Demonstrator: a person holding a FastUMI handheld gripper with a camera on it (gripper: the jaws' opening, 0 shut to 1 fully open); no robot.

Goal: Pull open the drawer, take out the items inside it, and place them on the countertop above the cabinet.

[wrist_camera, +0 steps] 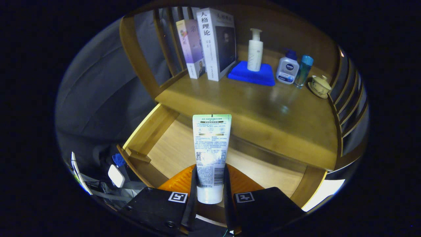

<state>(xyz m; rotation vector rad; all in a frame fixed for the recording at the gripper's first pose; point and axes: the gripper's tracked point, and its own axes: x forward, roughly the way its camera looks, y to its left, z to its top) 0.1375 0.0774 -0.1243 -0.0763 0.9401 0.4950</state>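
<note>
tube [210, 154] stands upright between the fingers of the gripper [210, 194], cap end down, both fingers pressing its lower sides. it is held above the pulled-out drawer [154, 144], whose wooden floor shows behind it. beyond lies the counter [250, 108], carrying books [210, 42], a pump bottle [255, 49] on a blue cloth [253, 76].
</note>
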